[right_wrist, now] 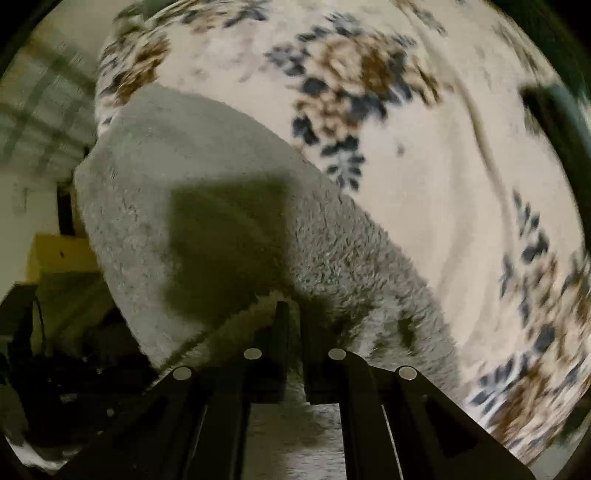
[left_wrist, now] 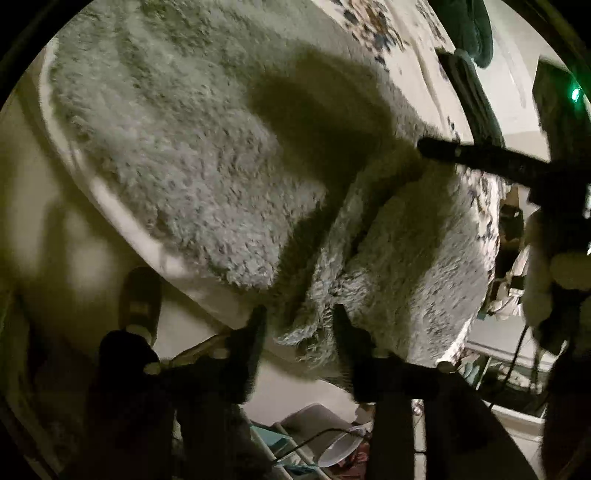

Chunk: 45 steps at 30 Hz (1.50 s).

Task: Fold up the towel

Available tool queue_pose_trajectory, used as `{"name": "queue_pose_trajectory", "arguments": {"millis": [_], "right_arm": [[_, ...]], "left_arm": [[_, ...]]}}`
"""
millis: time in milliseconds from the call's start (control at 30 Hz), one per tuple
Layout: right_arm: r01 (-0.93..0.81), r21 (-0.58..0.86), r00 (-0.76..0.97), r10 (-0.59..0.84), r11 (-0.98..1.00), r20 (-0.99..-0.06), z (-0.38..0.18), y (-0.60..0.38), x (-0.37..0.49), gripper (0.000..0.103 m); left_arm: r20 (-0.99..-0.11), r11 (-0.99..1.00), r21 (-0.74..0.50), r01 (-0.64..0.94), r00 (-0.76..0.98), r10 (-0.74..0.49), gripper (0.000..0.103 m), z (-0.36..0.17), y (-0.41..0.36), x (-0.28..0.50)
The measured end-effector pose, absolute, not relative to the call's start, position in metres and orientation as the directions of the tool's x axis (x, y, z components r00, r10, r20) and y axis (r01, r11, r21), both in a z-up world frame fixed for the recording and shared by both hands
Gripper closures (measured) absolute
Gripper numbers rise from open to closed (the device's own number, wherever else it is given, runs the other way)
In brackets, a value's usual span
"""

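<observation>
A fluffy grey-green towel (left_wrist: 192, 155) lies on a bed covered by a floral blanket (right_wrist: 424, 155). My left gripper (left_wrist: 301, 325) is open at the bed's near edge, and a hanging towel corner (left_wrist: 306, 332) sits between its spread fingers. In the left wrist view, my right gripper (left_wrist: 428, 147) comes in from the right and holds a raised edge of the towel. In its own view the right gripper (right_wrist: 294, 317) is shut on the towel (right_wrist: 207, 177), with a lifted fold running past its left finger.
The white bed edge (left_wrist: 122, 210) curves down the left. Below it are a person's slippered foot (left_wrist: 140, 299), a white bowl (left_wrist: 343, 446) and floor clutter. A dark green item (left_wrist: 469, 33) lies on the blanket far off. Dark furniture (right_wrist: 55, 369) stands left of the bed.
</observation>
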State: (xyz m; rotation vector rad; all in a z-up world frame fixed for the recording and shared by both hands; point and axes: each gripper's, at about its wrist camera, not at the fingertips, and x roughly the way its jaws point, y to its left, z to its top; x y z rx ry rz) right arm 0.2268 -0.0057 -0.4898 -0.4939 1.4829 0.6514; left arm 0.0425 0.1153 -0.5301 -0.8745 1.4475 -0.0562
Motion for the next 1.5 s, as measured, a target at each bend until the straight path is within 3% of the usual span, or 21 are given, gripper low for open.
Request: {"name": "queue_pose_trajectory", "arguments": {"millis": [67,133,167,233,367,433,633,700,733,767,867,1000,1133,1200,1267,1300,1500], "right_arm": [[-0.576,0.151,-0.054,0.147,0.804,-0.988,-0.481,-0.024,0.231,0.087],[-0.453,0.221,-0.038,0.229,0.864,-0.973,-0.465,-0.055,0.23,0.042],[-0.381,0.255,-0.022,0.267,0.888,-0.963,-0.458,-0.075,0.227,0.034],[-0.217,0.297,0.033,0.311,0.93,-0.95,-0.445,-0.125,0.212,0.03],[0.041,0.22,0.111,0.214,0.975,-0.97,-0.442,-0.208,0.166,0.024],[0.18,0.206,0.118,0.187,0.962,-0.975,-0.452,-0.248,0.134,0.01],[0.388,0.172,0.084,0.151,0.905,-0.985,-0.49,-0.307,0.073,0.01],[0.422,0.178,0.076,0.161,0.889,-0.984,-0.499,-0.316,0.061,0.01],[0.43,0.182,0.078,0.165,0.884,-0.983,-0.501,-0.318,0.057,0.01],[0.438,0.189,0.082,0.17,0.879,-0.982,-0.503,-0.32,0.054,0.01],[0.449,0.206,0.096,0.182,0.869,-0.979,-0.503,-0.324,0.051,0.01],[0.441,0.223,0.109,0.194,0.869,-0.975,-0.502,-0.327,0.053,0.01],[0.419,0.255,0.129,0.221,0.872,-0.967,-0.494,-0.32,0.061,0.01],[0.418,0.281,0.14,0.244,0.864,-0.96,-0.491,-0.315,0.064,0.01],[0.413,0.293,0.143,0.256,0.862,-0.956,-0.488,-0.309,0.067,0.01],[0.408,0.297,0.143,0.261,0.863,-0.955,-0.487,-0.306,0.069,0.009],[0.347,0.311,0.127,0.285,0.885,-0.95,-0.482,-0.271,0.083,0.006]], "left_arm": [[-0.818,0.685,-0.562,-0.463,0.192,-0.541,0.055,-0.522,0.119,0.047],[-0.814,0.689,-0.572,-0.446,0.205,-0.543,0.05,-0.513,0.118,0.056],[-0.814,0.694,-0.574,-0.435,0.207,-0.543,0.048,-0.512,0.115,0.062],[-0.818,0.712,-0.57,-0.409,0.204,-0.537,0.048,-0.51,0.107,0.08],[-0.823,0.758,-0.568,-0.322,0.2,-0.532,0.048,-0.509,0.081,0.131],[-0.844,0.802,-0.537,-0.261,0.166,-0.51,0.048,-0.513,0.057,0.159],[-0.867,0.844,-0.498,-0.197,0.081,-0.493,0.05,-0.539,0.011,0.2],[-0.823,0.793,-0.567,-0.221,0.116,-0.556,0.067,-0.539,0.01,0.198],[-0.793,0.763,-0.609,-0.216,0.133,-0.595,0.083,-0.535,0.009,0.196],[-0.771,0.745,-0.637,-0.198,0.151,-0.619,0.085,-0.53,0.008,0.193],[-0.736,0.715,-0.677,-0.172,0.179,-0.653,0.085,-0.53,0.017,0.192],[-0.718,0.659,-0.683,-0.314,0.126,-0.685,0.082,-0.568,0.043,0.197],[-0.682,0.624,-0.721,-0.301,0.149,-0.716,0.073,-0.546,0.045,0.195],[-0.67,0.625,-0.738,-0.255,0.172,-0.722,0.056,-0.524,0.043,0.192],[-0.7,0.667,-0.714,-0.214,0.199,-0.685,0.018,-0.504,0.043,0.189],[-0.729,0.704,-0.684,-0.192,0.217,-0.649,0.013,-0.494,0.045,0.186],[-0.835,0.814,-0.532,-0.234,0.302,-0.459,0.011,-0.475,0.091,0.152]]}}
